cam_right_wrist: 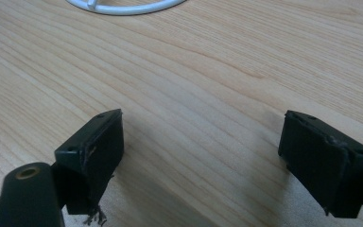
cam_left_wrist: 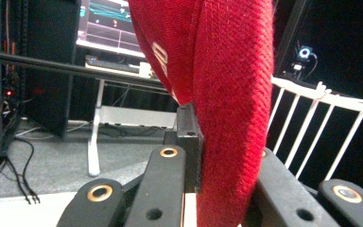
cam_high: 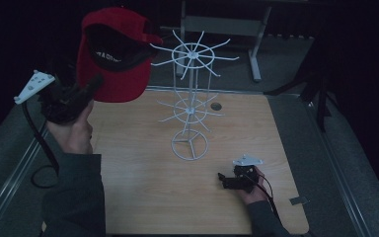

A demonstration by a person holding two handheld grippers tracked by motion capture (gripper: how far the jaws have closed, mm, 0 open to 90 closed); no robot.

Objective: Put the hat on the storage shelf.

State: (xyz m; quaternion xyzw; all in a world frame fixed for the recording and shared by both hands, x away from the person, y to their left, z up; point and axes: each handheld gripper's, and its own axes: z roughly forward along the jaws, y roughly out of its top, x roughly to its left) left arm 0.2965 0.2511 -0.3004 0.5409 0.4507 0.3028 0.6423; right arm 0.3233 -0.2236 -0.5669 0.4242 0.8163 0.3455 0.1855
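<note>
red cap point(cam_high: 114, 59) clamped in left gripper point(cam_high: 94, 84), raised left of white rack point(cam_high: 191, 94)

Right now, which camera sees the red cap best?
The high view: the whole red cap shows there, held up by the left gripper beside the white wire rack. The left gripper view shows just a close strip of its fabric pinched between the jaws.
</note>
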